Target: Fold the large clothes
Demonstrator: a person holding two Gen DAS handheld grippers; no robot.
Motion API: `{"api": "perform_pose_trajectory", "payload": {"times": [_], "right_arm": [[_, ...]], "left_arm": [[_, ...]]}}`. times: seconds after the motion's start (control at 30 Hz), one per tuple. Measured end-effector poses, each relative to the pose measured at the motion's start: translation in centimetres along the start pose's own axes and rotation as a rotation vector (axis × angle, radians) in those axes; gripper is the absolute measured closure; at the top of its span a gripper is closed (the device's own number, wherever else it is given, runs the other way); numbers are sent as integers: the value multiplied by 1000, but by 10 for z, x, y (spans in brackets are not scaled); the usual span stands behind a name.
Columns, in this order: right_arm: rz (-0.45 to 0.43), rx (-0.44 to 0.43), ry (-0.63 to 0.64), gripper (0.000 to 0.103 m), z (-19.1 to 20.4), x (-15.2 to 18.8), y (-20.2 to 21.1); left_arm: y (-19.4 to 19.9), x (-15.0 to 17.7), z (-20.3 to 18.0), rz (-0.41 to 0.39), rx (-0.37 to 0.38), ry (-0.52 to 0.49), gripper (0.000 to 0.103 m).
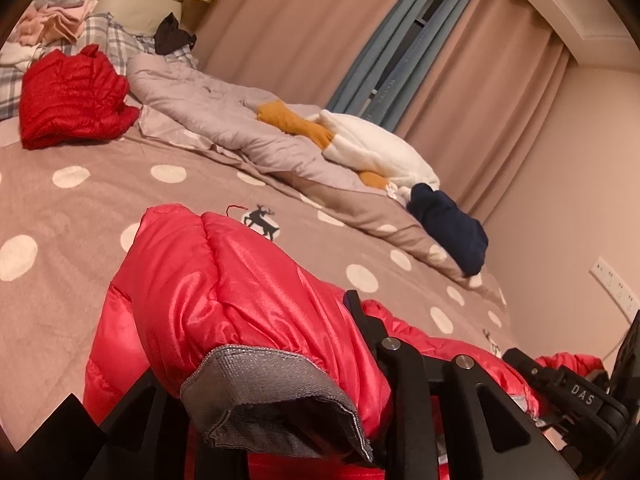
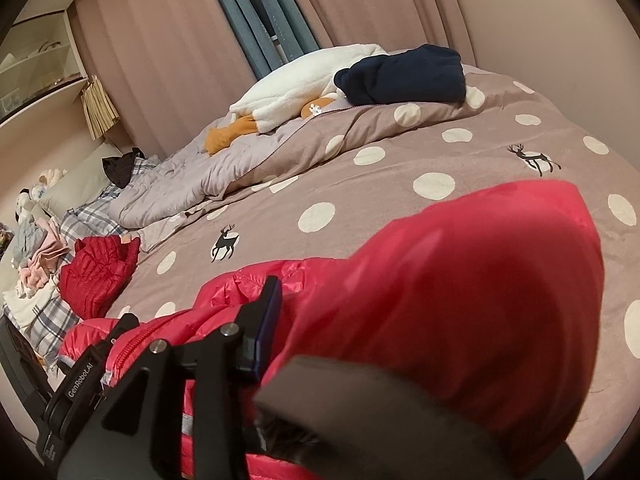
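Observation:
A bright red down jacket (image 1: 224, 304) with grey cuff trim (image 1: 272, 396) lies on the spotted bed cover (image 1: 60, 280). My left gripper (image 1: 288, 364) is shut on one sleeve near its grey cuff; the sleeve bulges up between the fingers and hides one finger. My right gripper (image 2: 360, 340) is shut on the other sleeve (image 2: 460, 288), whose grey cuff (image 2: 360, 392) is blurred close to the lens; only its left finger (image 2: 266, 320) shows. The jacket's body and zip (image 2: 168, 332) lie between the two grippers. The other gripper shows at the edge of each view (image 1: 580, 388) (image 2: 80, 384).
A folded darker red down jacket (image 1: 72, 96) lies near the plaid pillows (image 1: 100, 28). A crumpled grey duvet (image 1: 208, 108), a white and orange fleece (image 1: 372, 148) and a navy garment (image 1: 452, 228) lie along the far side. Pink clothes (image 1: 52, 24) are piled by the headboard. Curtains (image 1: 320, 20) behind.

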State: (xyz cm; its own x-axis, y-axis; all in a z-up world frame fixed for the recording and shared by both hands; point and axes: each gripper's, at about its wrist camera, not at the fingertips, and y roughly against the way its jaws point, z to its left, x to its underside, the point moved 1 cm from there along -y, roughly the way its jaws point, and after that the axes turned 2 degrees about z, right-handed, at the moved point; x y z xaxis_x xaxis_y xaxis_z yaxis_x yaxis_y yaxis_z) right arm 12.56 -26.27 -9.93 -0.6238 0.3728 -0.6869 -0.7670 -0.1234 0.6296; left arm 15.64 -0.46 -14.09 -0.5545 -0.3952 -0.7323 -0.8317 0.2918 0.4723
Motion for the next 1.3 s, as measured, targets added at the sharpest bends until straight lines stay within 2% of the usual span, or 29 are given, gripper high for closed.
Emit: {"api": "perform_pose_trajectory", "payload": {"times": [0.07, 0.23, 0.33, 0.53, 0.63, 1.07, 1.3], "right_arm": [[3, -5, -8, 61, 0, 0, 0], [5, -13, -15, 58, -1, 0, 0], [7, -18, -17, 53, -1, 0, 0], [4, -18, -21, 43, -2, 0, 1], [-1, -16, -32, 38, -4, -1, 2], [1, -15, -45, 32, -6, -1, 2], [4, -16, -42, 31, -5, -3, 2]], "left_arm": [[1, -1, 2, -5, 12, 13, 59], [3, -1, 3, -11, 29, 26, 52], [3, -1, 2, -7, 28, 15, 39], [4, -1, 0, -16, 8, 4, 37], [5, -3, 3, -21, 0, 14, 32], [4, -8, 13, -30, -16, 43, 26], [4, -8, 14, -24, -54, 29, 25]]}}
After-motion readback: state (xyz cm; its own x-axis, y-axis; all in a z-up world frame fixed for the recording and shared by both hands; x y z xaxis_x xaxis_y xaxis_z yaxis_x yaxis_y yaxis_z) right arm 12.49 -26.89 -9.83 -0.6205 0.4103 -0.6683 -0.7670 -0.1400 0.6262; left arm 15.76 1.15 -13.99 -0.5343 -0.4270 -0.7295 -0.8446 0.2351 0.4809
